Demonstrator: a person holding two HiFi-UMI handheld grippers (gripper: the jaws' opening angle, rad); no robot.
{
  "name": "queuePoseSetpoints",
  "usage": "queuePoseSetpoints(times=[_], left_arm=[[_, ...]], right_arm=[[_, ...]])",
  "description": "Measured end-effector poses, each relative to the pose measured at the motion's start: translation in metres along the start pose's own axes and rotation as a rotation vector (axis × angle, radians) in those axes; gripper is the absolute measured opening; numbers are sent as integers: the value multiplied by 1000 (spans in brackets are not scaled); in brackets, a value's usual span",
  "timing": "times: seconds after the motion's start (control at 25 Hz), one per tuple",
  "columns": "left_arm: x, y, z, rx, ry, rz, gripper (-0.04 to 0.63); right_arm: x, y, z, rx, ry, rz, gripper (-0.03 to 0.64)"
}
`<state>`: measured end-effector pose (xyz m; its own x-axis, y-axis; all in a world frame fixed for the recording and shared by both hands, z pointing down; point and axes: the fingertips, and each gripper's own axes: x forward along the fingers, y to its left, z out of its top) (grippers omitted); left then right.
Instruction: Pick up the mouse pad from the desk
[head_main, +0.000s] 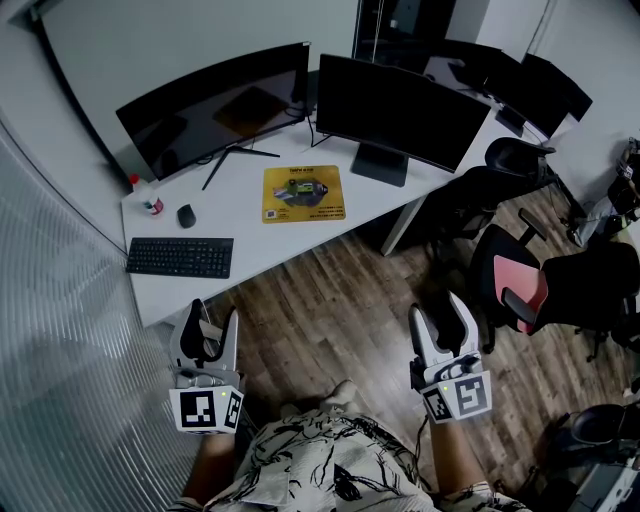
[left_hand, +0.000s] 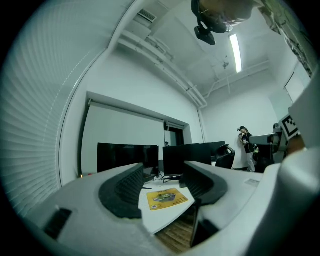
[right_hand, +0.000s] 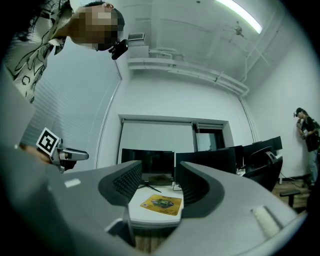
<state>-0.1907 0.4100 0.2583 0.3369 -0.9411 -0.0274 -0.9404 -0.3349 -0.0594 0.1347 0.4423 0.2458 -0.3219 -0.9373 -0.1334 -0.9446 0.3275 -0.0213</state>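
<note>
Mouse pad: yellow, lies flat on the white desk, between the two monitors' stands and a little back from the front edge. The right monitor's base is just beside its right corner. The mouse and keyboard sit well apart to its left.

Left gripper and right gripper: both have jaws apart with nothing between them. They hang over the wood floor, well short of the desk.

Risks, as judged:
- The pad is thin and flush, so a jaw may not get under an edge and just shoves it.
- If shoved, it slides back into the monitor base.
- A one-corner pinch lets it flop or slip.
- A low approach clips the desk edge.
</note>
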Motion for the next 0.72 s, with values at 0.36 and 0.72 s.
queuePoseSetpoints(times=[0.36,0.72], left_arm=[[5,9,-1,-28,6,48,438],[16,-6,-5,-29,8,54,574]], right_arm=[[6,-2,-3,9,11,-1,407],[5,-19,-10,1,17,2,488]])
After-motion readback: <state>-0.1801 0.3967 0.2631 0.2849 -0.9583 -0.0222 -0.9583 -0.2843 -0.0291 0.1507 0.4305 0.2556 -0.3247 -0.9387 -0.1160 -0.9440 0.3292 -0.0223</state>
